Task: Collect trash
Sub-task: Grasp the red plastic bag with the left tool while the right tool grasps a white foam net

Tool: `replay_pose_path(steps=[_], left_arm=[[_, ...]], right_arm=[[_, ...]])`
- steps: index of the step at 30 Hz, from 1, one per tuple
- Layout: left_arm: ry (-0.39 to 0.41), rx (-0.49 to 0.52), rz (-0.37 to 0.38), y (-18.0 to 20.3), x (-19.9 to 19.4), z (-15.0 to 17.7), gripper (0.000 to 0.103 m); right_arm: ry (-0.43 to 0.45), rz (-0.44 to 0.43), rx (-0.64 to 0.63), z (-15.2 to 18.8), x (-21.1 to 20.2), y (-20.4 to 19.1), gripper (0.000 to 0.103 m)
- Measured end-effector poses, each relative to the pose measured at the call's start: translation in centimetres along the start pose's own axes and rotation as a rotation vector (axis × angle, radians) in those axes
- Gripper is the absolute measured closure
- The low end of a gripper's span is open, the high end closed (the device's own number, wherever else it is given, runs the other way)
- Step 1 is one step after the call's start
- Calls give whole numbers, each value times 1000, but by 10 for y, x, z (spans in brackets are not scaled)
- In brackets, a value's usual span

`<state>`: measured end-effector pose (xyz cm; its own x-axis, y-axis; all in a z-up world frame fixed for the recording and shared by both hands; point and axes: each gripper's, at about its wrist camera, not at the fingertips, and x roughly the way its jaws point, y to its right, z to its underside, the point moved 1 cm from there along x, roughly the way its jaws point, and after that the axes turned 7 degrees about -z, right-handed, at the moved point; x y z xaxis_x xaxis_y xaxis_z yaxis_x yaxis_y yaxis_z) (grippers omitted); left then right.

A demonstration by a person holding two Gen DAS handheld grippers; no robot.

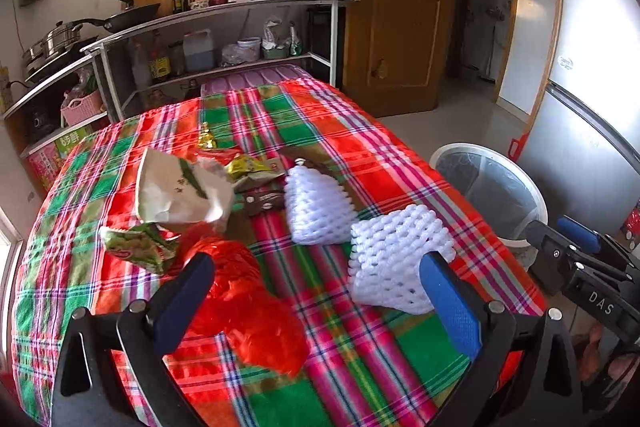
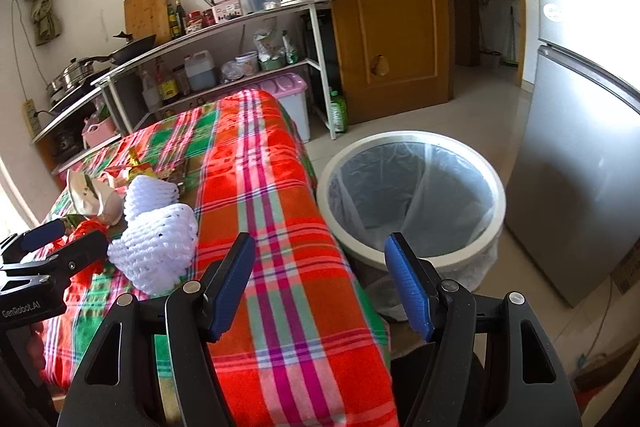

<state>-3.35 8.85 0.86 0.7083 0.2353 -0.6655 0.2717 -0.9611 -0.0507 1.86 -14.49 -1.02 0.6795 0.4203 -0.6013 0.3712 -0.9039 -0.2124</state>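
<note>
Trash lies on the plaid tablecloth (image 1: 360,155): a red plastic bag (image 1: 248,311), two white foam fruit nets (image 1: 396,263) (image 1: 316,207), a white paper bag (image 1: 180,191), a green snack wrapper (image 1: 136,245) and yellow-green wrappers (image 1: 248,169). My left gripper (image 1: 320,303) is open above the table, with the red bag by its left finger and the nearer foam net by its right finger. My right gripper (image 2: 320,287) is open and empty over the table's right edge, beside the white trash bin (image 2: 412,195). The bin (image 1: 492,187) has a clear liner.
A metal shelf unit (image 1: 224,27) with pans, bottles and a kettle stands behind the table. A wooden door (image 2: 384,7) is at the back and a silver fridge (image 2: 580,147) stands right of the bin. A purple-lidded box (image 2: 288,95) sits behind the table.
</note>
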Motion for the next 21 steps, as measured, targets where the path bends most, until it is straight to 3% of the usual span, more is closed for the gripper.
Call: replay_pose_path(steps=[10, 18, 21], left_arm=[[-32, -125, -83, -75, -3, 14, 0], [-78, -178, -105, -108, 1, 29, 0], [-107, -175, -77, -108, 9, 33, 0]], right_arm=[[-70, -262, -69, -5, 34, -54, 35], [-137, -318, -110, -2, 61, -84, 35], [-154, -321, -116, -1, 69, -91, 35]])
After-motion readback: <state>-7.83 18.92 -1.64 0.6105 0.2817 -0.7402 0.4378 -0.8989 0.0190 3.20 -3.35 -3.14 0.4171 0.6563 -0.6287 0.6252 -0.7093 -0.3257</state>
